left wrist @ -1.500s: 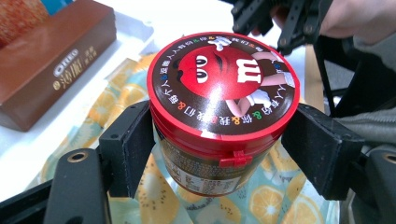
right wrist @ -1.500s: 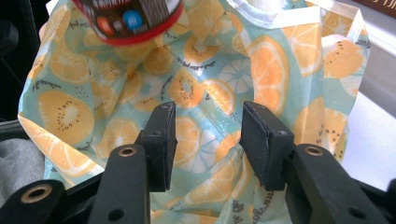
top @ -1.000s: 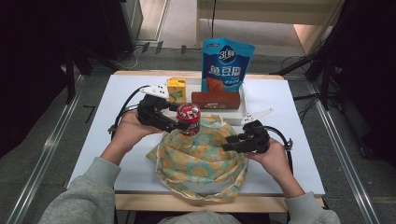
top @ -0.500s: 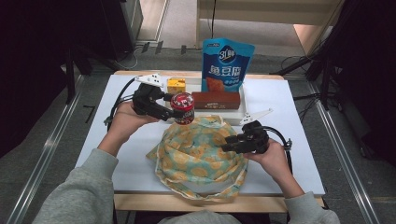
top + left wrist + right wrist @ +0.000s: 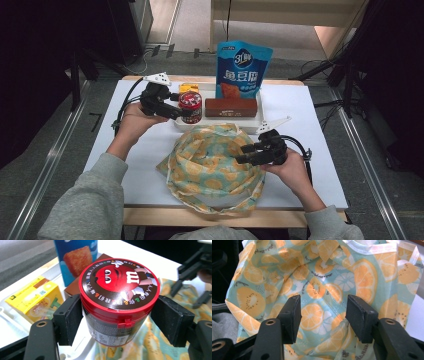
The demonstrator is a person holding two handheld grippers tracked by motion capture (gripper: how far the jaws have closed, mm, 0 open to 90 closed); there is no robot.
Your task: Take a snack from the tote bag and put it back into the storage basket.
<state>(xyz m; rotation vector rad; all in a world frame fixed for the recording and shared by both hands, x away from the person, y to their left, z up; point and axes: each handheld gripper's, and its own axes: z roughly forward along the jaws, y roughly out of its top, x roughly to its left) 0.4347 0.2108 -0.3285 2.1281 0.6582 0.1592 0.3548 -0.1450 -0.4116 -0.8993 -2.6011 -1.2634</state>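
So the red-lidded candy jar (image 5: 117,302) is clamped in the left gripper (image 5: 186,113), jaws squeezing its sides just under the lid. In the high view it sits up over the near left corner of the white tray (image 5: 252,128), right beside the yellow juice box (image 5: 188,89) and left of the brown bar-shaped pack (image 5: 231,107). Whether it's touching down or just above the tray, I can't tell.

My guess on handling: stiff plastic walls, so it won't crush, but that glossy label is probably slick and the body is round, so only narrow strips of pad meet it. There's a little flip-tab on the lid front, so I wouldn't grab by the lid itself or it might pop. Mid-body, pads square on opposite sides, is the safe spot, pretty much where it's held now. It looks like it has a bit of heft if full, and it should be kept upright.

The fruit-print cloth bag (image 5: 215,167) lies slumped in front of the tray, soft and floppy, no shape of its own. The right gripper (image 5: 246,154) rests at its right edge; its jaws have just been opening, and they stand spread with the fabric behind them, nothing pinched. The blue snack pouch (image 5: 243,69) stands at the tray's far side, well clear.
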